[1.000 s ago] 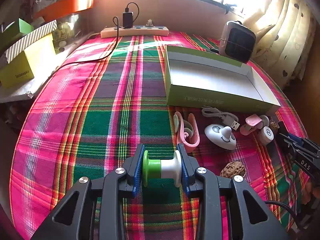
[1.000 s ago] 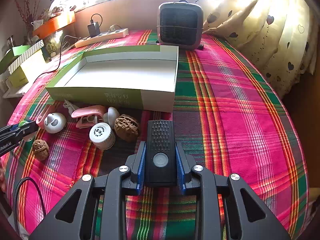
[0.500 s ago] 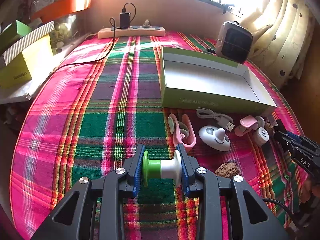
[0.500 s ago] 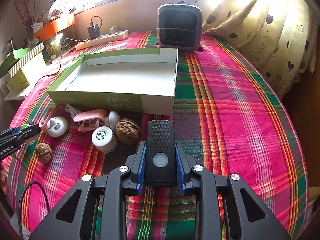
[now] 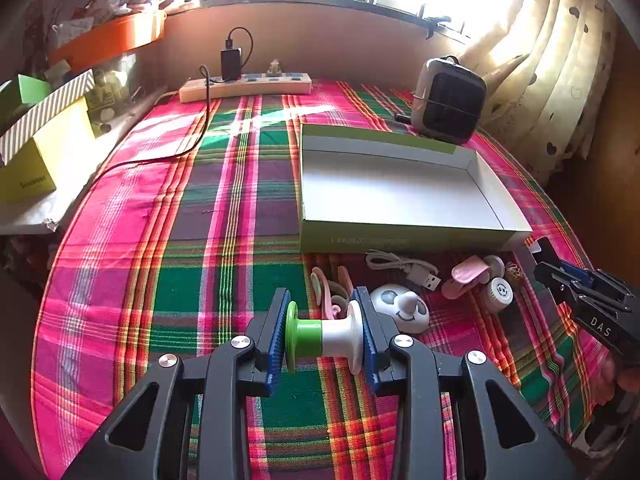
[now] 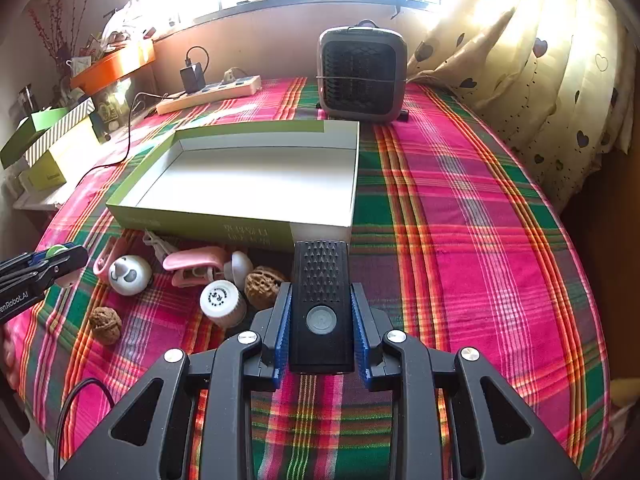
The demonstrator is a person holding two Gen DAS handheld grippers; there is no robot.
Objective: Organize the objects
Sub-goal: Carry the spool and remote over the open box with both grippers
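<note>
My left gripper [image 5: 324, 334] is shut on a green-and-white spool-shaped piece [image 5: 320, 336], held above the plaid cloth short of the open green box [image 5: 400, 236]. My right gripper [image 6: 321, 320] is shut on a black device with a round button [image 6: 321, 300], held just in front of the box's near right corner [image 6: 320, 232]. Loose items lie before the box: a pink clip [image 6: 196, 266], a white round toy [image 6: 128, 274], a white cap [image 6: 220, 300], two walnuts [image 6: 262, 286], a USB cable [image 5: 404, 268], a pink earhook [image 5: 330, 288]. The box holds nothing.
A small heater [image 6: 362, 76] stands behind the box. A power strip with a charger [image 5: 244, 82] lies at the back by the wall. Stacked boxes [image 5: 36, 148] sit off the table's left edge. A curtain [image 6: 540, 80] hangs at right.
Both grippers have risen and moved a little toward the box with their objects still held. The loose items have not moved.
</note>
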